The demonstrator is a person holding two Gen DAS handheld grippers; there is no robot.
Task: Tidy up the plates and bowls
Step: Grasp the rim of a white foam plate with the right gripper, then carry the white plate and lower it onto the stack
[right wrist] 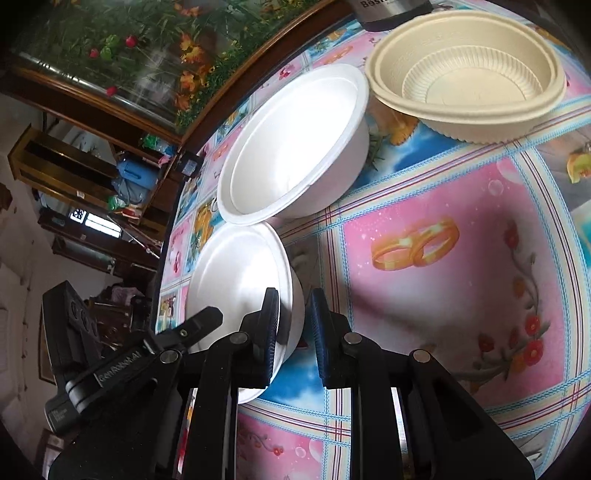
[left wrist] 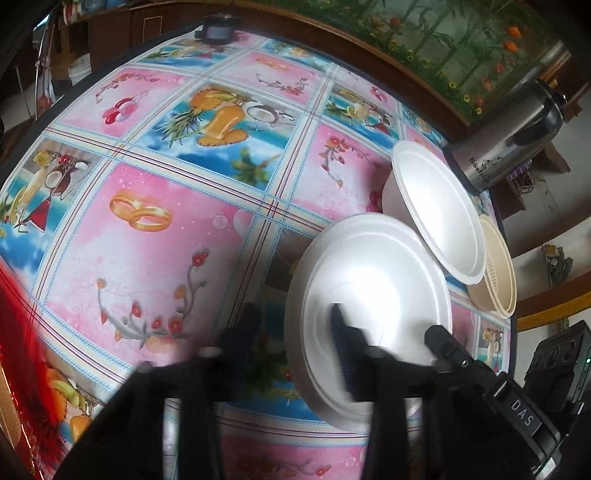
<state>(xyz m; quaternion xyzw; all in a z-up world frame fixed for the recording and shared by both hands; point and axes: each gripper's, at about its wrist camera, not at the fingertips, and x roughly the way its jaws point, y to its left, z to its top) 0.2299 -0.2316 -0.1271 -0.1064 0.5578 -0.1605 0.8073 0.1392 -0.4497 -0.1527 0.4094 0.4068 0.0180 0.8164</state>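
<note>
Two white foam bowls and a stack of beige ribbed bowls stand on the patterned table. In the left wrist view the near white bowl (left wrist: 369,295) sits by my left gripper (left wrist: 291,332), which is open with its right finger inside the bowl and its left finger outside. Behind it are the second white bowl (left wrist: 439,206) and the beige stack (left wrist: 498,269). In the right wrist view my right gripper (right wrist: 293,336) straddles the rim of the near white bowl (right wrist: 236,277), jaws slightly apart. The second white bowl (right wrist: 295,144) and beige stack (right wrist: 469,70) lie beyond.
A steel thermos (left wrist: 513,144) stands at the table's far edge behind the bowls. A small black device (left wrist: 218,31) sits at the far table edge. A wooden-framed floral panel (right wrist: 110,55) runs behind the table. The flowered tablecloth (left wrist: 166,221) spreads left of the bowls.
</note>
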